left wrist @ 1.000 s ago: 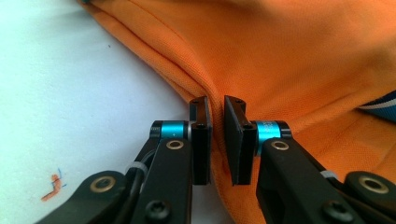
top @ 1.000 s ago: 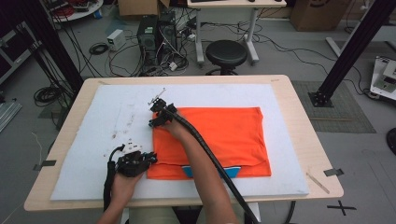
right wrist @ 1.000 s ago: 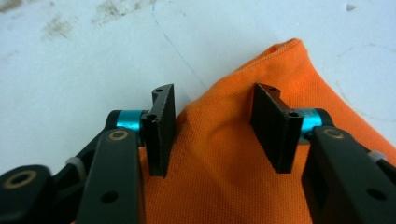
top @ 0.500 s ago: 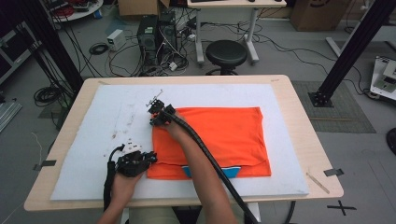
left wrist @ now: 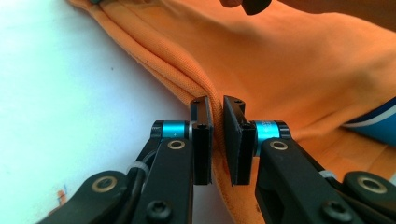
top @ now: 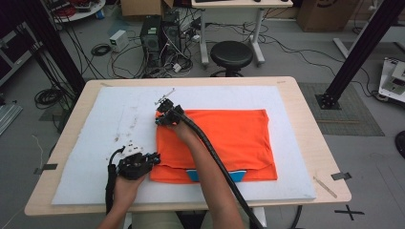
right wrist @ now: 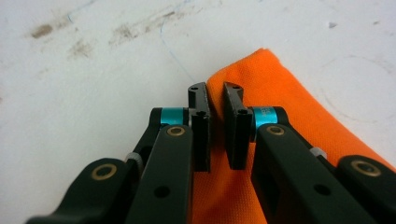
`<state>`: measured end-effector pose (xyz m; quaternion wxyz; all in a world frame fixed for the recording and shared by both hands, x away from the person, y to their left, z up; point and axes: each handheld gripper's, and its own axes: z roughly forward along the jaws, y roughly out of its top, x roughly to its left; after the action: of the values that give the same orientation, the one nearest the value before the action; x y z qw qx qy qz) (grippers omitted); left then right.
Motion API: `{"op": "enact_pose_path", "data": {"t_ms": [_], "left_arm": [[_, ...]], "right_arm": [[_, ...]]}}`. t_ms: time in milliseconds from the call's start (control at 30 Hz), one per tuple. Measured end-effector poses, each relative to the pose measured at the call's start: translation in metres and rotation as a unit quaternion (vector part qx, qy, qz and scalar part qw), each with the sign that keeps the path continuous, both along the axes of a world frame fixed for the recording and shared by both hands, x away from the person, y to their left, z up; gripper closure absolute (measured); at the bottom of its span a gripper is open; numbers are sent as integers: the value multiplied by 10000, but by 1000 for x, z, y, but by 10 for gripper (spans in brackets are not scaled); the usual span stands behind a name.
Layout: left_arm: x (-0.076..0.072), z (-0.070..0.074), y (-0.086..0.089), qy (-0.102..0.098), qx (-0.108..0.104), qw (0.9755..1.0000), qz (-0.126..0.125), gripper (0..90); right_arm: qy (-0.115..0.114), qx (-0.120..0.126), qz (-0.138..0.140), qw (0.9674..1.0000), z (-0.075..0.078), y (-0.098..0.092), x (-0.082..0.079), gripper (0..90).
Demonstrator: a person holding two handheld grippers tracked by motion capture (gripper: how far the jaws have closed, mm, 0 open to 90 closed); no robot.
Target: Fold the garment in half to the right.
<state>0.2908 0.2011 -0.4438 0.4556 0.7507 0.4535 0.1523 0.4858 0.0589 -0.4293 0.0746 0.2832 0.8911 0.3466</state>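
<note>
Orange shirt [top: 217, 143] lying folded on bench, unmoved; left gripper [left wrist: 218, 135] and right gripper [right wrist: 215, 133] still pinching left-edge corners, jaws nearly closed on fabric.

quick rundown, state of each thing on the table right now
orange shirt: folded, lying flat on the white mat, blue trim showing at its near edge
left tool: shut on the shirt's near left edge, fabric pinched between the jaws
right tool: shut on the shirt's far left corner
white mat: flat on the wooden table, smudged with dark marks left of the shirt
</note>
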Motion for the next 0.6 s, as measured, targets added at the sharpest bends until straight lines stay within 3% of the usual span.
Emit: {"op": "enact_pose_path", "data": {"t_ms": [267,600], "left_arm": [[3,9,-6,-42,-275,9996,-92,820],[13,27,-34,-108,-524,9977,-404,820]], "right_arm": [[-78,139,-87,9998,16,-19,0,838],[-200,367,-357,9985,37,-60,-2,838]]}}
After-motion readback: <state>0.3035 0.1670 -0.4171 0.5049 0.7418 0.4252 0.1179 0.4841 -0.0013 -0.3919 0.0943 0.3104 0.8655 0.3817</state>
